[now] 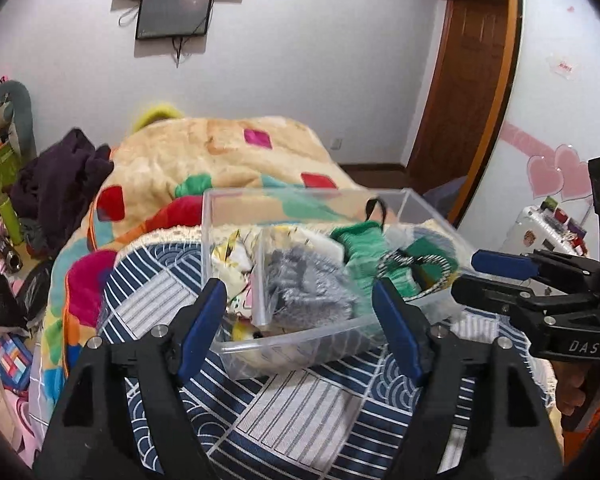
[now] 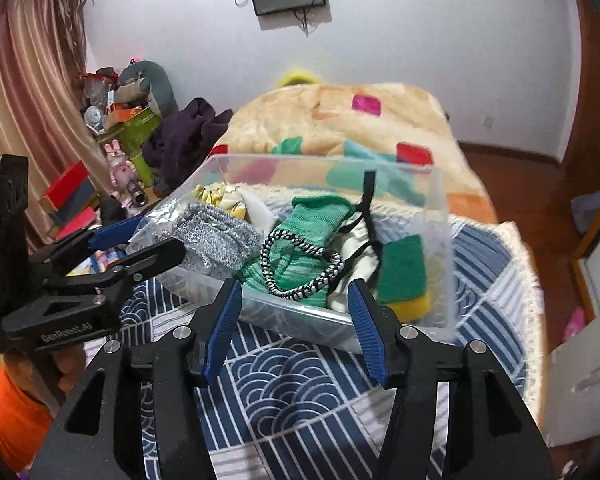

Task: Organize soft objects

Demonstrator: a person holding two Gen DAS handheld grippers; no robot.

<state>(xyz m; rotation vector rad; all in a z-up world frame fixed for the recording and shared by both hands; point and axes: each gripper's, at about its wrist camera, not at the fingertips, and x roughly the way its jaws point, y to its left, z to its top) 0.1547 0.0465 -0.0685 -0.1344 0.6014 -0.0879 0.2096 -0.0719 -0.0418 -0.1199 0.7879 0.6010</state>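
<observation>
A clear plastic bin (image 1: 300,342) (image 2: 444,240) sits on a blue and white patterned mat (image 1: 292,420) (image 2: 292,392) on the bed. It holds soft things: a grey fuzzy item in a clear bag (image 1: 300,284) (image 2: 216,236), a green knit cloth (image 1: 360,244) (image 2: 312,220), a black and white twisted cord (image 2: 300,268), yellow patterned fabric (image 1: 232,256) and a green and yellow sponge (image 2: 404,276). My left gripper (image 1: 300,320) is open and empty in front of the bin. My right gripper (image 2: 294,324) is open and empty at the bin's near wall; it also shows in the left wrist view (image 1: 466,276).
A colourful plush blanket (image 1: 220,152) (image 2: 360,120) lies heaped behind the bin. A dark purple garment (image 1: 60,180) (image 2: 188,136) lies at the bed's left. Toys and boxes (image 2: 116,120) crowd the left side. A wooden door (image 1: 468,80) stands at the right.
</observation>
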